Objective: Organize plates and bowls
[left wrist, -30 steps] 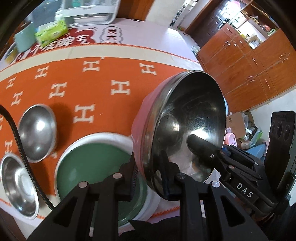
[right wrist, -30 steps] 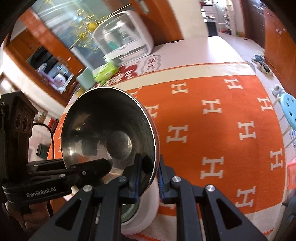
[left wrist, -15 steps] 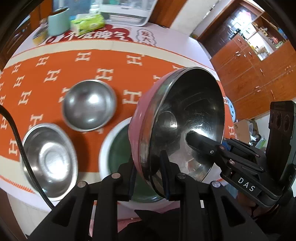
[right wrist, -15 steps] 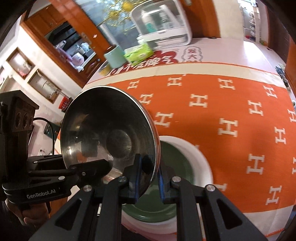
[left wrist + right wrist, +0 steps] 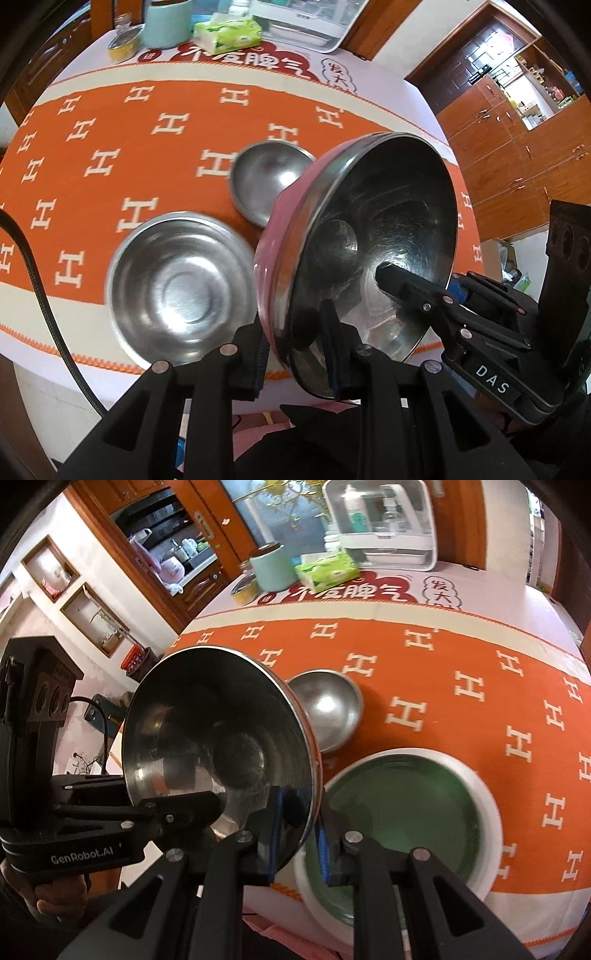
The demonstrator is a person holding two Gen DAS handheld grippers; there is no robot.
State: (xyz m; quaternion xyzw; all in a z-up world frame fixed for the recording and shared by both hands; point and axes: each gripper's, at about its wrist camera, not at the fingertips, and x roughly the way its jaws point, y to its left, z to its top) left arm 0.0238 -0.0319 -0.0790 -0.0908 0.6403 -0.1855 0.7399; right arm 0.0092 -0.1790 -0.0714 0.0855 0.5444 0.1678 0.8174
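Clearly, both tools pinch a tilted pink bowl (image 5: 280,236), steel-lined inside.

Pink-walled steel bowl (image 5: 369,236) in my grip blocks near rim of small steel bowl (image 5: 266,181) behind it. Wide steel bowl (image 5: 177,284) smeared by blur at left rim. Right wrist view: held bowl covers left edge of green plate (image 5: 402,812); plate's near rim hidden behind my right gripper (image 5: 299,834). Cabinet shelf contents too small to tell.

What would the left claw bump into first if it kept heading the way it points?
Probably the wide steel bowl on the orange cloth, though depth is unclear. The pink-sided bowl is already gripped.
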